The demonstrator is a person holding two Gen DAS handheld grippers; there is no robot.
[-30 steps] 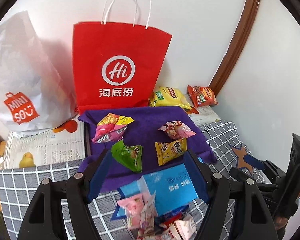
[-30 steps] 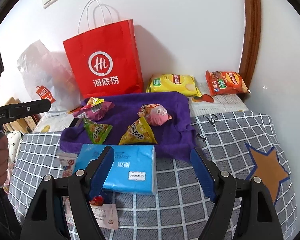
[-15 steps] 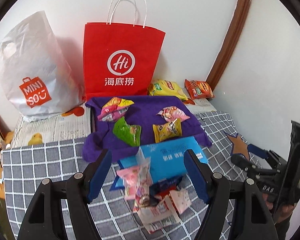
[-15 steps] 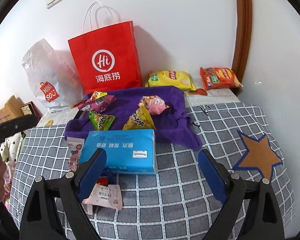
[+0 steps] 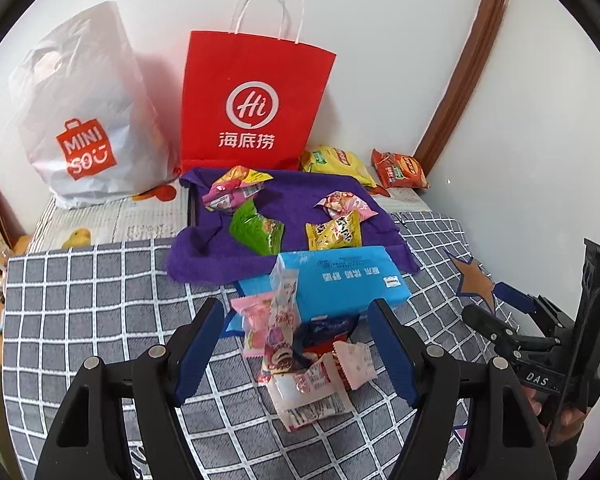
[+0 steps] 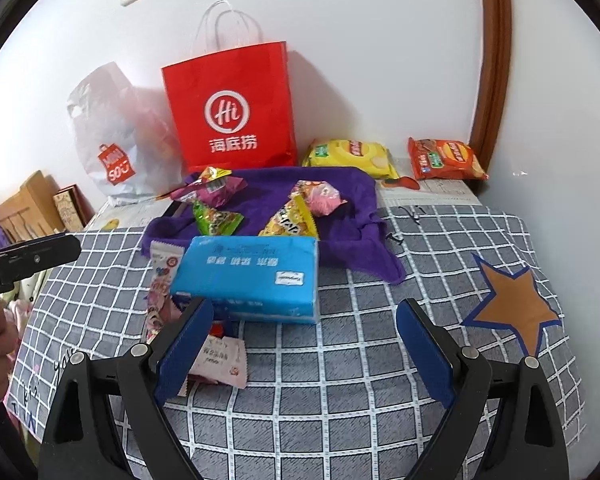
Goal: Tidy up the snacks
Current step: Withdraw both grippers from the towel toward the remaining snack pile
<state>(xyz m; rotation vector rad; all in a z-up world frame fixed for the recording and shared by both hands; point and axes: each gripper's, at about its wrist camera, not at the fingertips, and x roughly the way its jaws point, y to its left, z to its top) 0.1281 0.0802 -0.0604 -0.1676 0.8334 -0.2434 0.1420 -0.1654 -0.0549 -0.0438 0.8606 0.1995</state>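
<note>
In the left wrist view, the left tongs [image 5: 296,344] are held open and empty, framing a loose pile of small pink and white snack packets [image 5: 300,356] on the grey checked surface [image 5: 100,300], apparently for a pick. Beyond the tips a blue tissue pack [image 5: 340,280] props the pile. The pile now sits lower between the fingers than a second ago.

In the right wrist view, the right tongs [image 6: 304,352] gape empty over bare cloth, wider than before; the snack pile lies beside the left finger.

Snack pile [image 6: 168,300] partly hidden behind tissue pack [image 6: 248,280]
</note>
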